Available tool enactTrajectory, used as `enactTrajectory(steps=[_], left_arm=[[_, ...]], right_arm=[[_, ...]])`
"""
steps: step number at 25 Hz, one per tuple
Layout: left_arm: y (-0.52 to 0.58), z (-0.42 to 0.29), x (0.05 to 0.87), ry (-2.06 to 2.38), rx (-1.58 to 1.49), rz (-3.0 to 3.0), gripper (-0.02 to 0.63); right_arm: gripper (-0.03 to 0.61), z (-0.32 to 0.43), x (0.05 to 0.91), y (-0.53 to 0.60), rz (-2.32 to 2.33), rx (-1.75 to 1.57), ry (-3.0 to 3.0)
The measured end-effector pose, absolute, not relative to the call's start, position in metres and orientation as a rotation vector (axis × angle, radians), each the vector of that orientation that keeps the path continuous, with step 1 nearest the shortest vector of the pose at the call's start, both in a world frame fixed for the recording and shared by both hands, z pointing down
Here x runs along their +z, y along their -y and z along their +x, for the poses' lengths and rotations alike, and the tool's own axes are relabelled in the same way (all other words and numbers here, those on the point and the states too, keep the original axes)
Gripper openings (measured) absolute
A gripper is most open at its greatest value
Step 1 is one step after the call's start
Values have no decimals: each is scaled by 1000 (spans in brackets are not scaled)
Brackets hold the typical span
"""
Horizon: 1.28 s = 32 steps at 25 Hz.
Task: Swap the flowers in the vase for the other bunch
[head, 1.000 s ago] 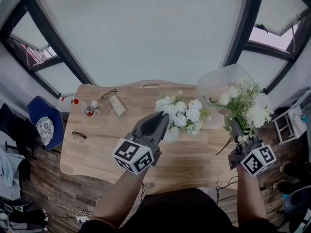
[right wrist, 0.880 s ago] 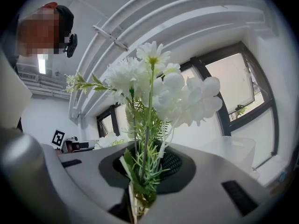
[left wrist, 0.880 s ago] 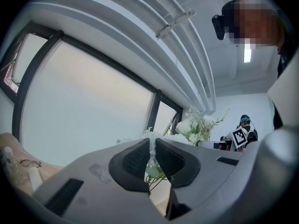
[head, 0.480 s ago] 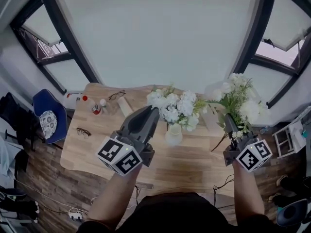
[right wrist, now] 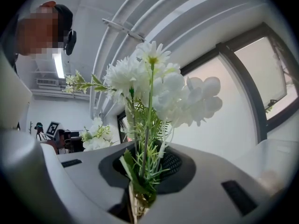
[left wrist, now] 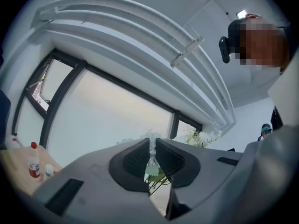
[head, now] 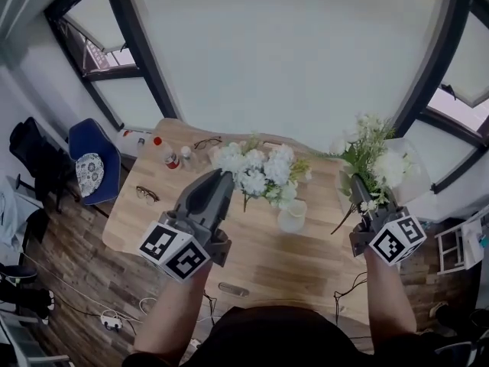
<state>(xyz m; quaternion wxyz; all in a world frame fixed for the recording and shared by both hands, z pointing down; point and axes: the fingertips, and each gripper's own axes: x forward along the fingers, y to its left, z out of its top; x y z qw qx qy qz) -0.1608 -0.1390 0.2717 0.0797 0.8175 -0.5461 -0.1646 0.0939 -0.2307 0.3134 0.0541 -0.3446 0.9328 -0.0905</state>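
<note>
My left gripper (head: 223,176) is shut on the stems of a bunch of white flowers (head: 260,170), held in the air up and to the left of the small white vase (head: 292,217). A thin stem (left wrist: 150,158) sits pinched between its pads. The vase stands on the wooden table (head: 260,258), and its mouth looks empty. My right gripper (head: 356,183) is shut on a second bunch of white flowers with green sprigs (head: 378,157), held upright to the right of the vase. In the right gripper view this bunch (right wrist: 149,78) rises from between the jaws.
Eyeglasses (head: 147,195), a second pair (head: 206,141) and a red-capped bottle (head: 165,155) lie on the table's left part. A clear plastic wrap (head: 416,176) sits at the right edge. A blue chair (head: 88,170) stands on the left. Windows run behind the table.
My left gripper has lifted its bunch up out of the vase and to the left. My right gripper has risen with its bunch and moved a little nearer the vase.
</note>
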Motion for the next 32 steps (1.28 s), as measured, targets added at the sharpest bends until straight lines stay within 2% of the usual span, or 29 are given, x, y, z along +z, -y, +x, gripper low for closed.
enactTrajectory(steps=[13,20,32], left_arm=[[101,-259,312,1824,-481,2230,38],[104,-265,345,1825,-466,2156,39],[110,-266,357,1811,-404,2123,38]], right_arm=[[92,-4,337,255,-882,-278,-2922],[94,-15,359,277,-854,-270,-2912],[97,-29,410,284,-893,-255,-2990]])
